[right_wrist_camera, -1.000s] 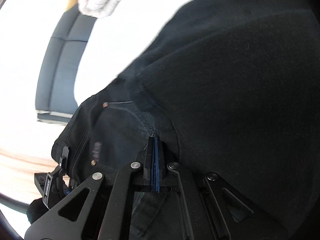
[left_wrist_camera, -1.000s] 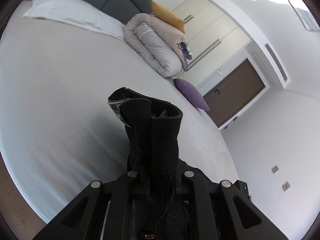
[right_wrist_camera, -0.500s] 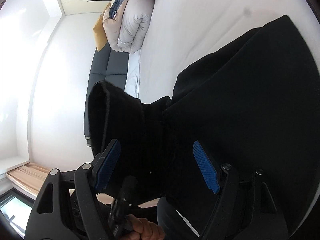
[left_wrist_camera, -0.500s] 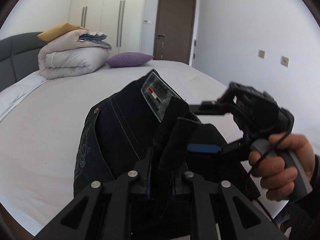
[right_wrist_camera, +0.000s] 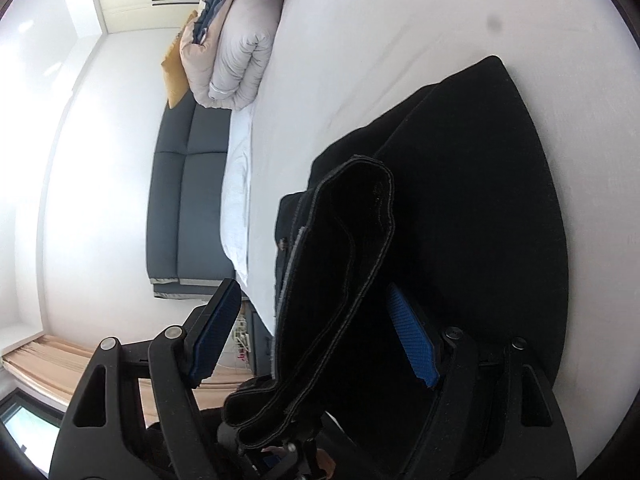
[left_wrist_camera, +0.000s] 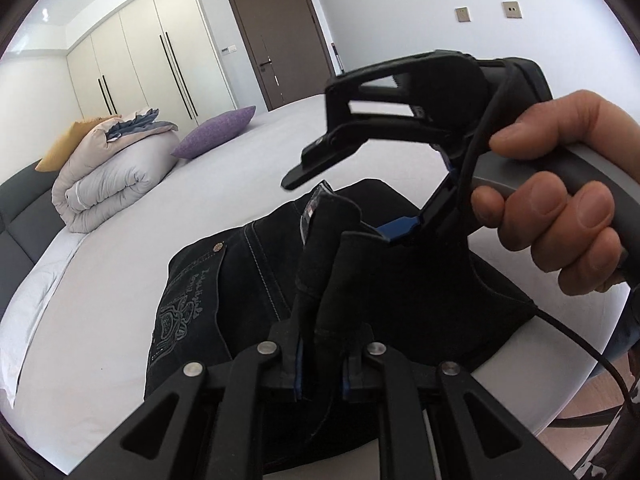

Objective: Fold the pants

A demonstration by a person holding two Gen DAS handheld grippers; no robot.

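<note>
Having let go, the right claw (right_wrist_camera: pixel 312 332) is closing around the pants (left_wrist_camera: pixel 240 280).

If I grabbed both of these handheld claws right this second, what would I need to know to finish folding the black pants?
Left gripper: shut on a bunched fold of the black pants, lifted at the waistband.
Right gripper: pads apart, closing slightly, gripping nothing; the raised fold stands between them untouched. The person's hand holds its handle.
Pants: mostly lying on the white bed, near its edge.
Done: one fold seems made, but I cannot be sure.
Left: probably regrip with the right, lay the fold down, flatten it.
</note>
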